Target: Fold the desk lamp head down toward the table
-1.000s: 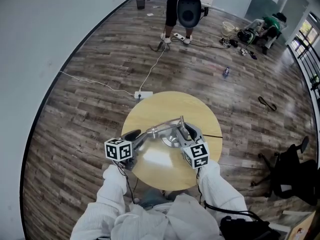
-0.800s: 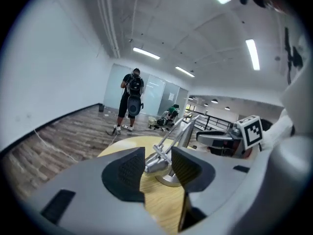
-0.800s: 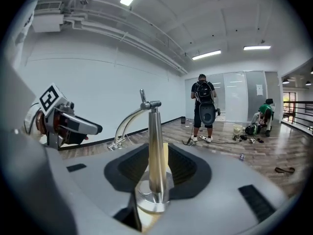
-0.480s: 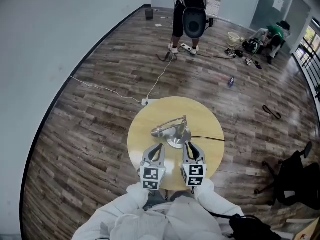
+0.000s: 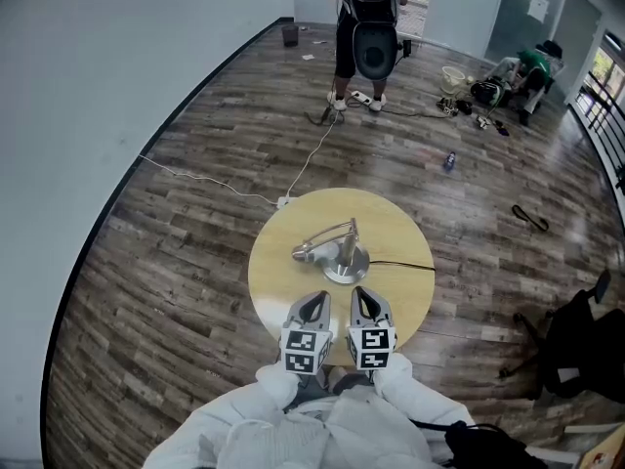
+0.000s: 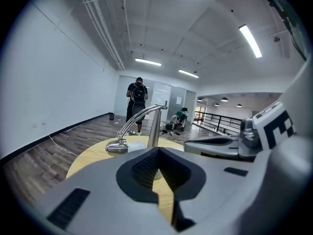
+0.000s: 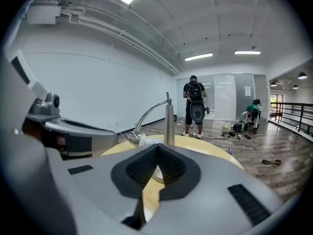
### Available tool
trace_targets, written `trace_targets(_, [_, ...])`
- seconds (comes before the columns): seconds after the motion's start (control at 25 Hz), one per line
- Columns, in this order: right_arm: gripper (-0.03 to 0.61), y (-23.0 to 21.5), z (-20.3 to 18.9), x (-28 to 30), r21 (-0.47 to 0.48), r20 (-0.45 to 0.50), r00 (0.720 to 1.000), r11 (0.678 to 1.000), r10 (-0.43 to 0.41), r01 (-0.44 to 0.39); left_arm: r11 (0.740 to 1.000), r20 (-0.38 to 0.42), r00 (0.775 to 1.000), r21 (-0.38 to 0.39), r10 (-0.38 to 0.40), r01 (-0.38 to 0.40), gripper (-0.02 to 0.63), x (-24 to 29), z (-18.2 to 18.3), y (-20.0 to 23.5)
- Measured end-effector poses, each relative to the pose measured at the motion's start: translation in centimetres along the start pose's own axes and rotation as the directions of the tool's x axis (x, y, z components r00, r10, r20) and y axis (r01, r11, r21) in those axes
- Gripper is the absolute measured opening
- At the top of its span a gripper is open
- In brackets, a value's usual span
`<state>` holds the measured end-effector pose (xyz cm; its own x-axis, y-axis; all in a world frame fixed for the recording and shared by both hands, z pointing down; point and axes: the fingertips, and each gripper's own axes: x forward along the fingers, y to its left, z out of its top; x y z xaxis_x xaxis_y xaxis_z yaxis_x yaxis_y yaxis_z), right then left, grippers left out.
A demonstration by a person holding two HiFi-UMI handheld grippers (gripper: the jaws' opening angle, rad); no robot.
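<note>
The silver desk lamp [image 5: 346, 265] stands on the round yellow table [image 5: 278, 286]. Its curved arm bends left from the post, and the lamp head [image 5: 305, 253] hangs low, close to the tabletop. My left gripper [image 5: 314, 307] and right gripper [image 5: 363, 303] sit side by side at the table's near edge, apart from the lamp. Both are shut with nothing between the jaws. In the left gripper view the left gripper [image 6: 157, 153] points at the post [image 6: 154, 126] and the head [image 6: 117, 147]. In the right gripper view the right gripper [image 7: 157, 147] faces the post [image 7: 169, 124].
A black cable [image 5: 402, 265] runs from the lamp base to the table's right edge. A white power strip [image 5: 284, 201] and its cord lie on the wooden floor beyond the table. A person with a backpack [image 5: 363, 18] stands far off. An office chair [image 5: 576, 340] stands at the right.
Both grippers have let go of the lamp, drawn back to the table's near edge and shut. The lamp stays with its head lowered.
</note>
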<state>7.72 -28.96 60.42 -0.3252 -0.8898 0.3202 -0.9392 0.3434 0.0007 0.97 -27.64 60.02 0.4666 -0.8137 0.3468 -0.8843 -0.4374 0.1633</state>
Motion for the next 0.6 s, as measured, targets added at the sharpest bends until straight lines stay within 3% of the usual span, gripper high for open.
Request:
trace_targets(0.36, [0.011,0.1,0.5,-3.4,0.012,0.021,0.999,0.999,0.046,-0.046,0.996,0.037,0.997,-0.062,0.065,-0.063,0.000,-3.6,0.7,-1.1])
trace_targets(0.6, [0.011,1.3,0.2,-7.2,0.045,0.045,0.999,0.999,0.017,-0.019,0.994,0.059,0.996,-0.091,0.064,-0.059,0.000,-8.0,0.6,-1.9])
